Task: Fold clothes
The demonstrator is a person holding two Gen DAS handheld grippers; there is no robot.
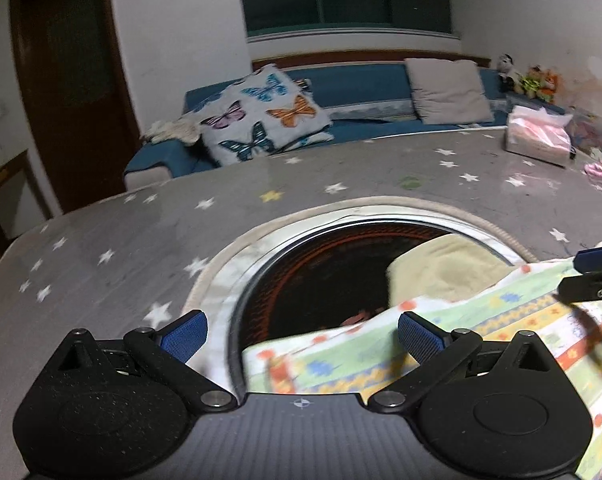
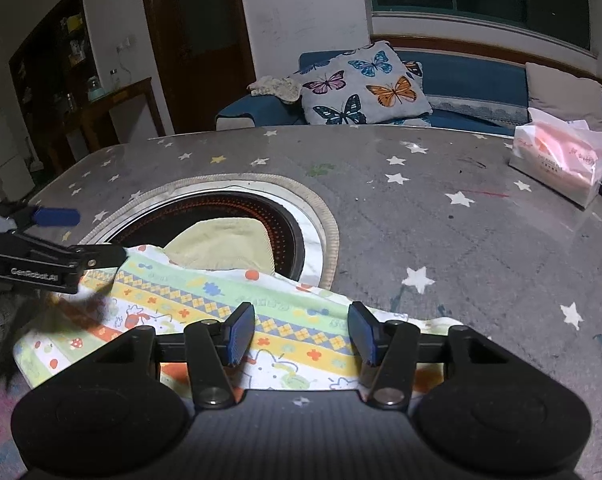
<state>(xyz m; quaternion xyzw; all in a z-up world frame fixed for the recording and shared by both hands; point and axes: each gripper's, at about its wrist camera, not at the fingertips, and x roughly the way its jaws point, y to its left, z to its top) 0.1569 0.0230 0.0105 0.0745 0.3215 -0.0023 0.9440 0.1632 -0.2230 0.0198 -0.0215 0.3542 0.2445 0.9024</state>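
A child's garment (image 2: 229, 304) with green, yellow and white patterned bands lies folded on the star-patterned table, its pale yellow part (image 2: 225, 244) hanging over the round black burner. It also shows in the left wrist view (image 1: 453, 344). My left gripper (image 1: 301, 336) is open, jaws wide, over the garment's left edge, holding nothing. It shows at the left edge of the right wrist view (image 2: 73, 236). My right gripper (image 2: 301, 334) is open above the garment's near edge, empty. Its fingers (image 1: 597, 260) show at the right edge of the left wrist view.
The grey star-patterned table (image 2: 441, 220) has a round black burner (image 2: 261, 208) with a pale rim set in it. A pink tissue pack (image 2: 561, 160) sits at the far right. A blue sofa with a butterfly cushion (image 2: 365, 84) stands behind the table.
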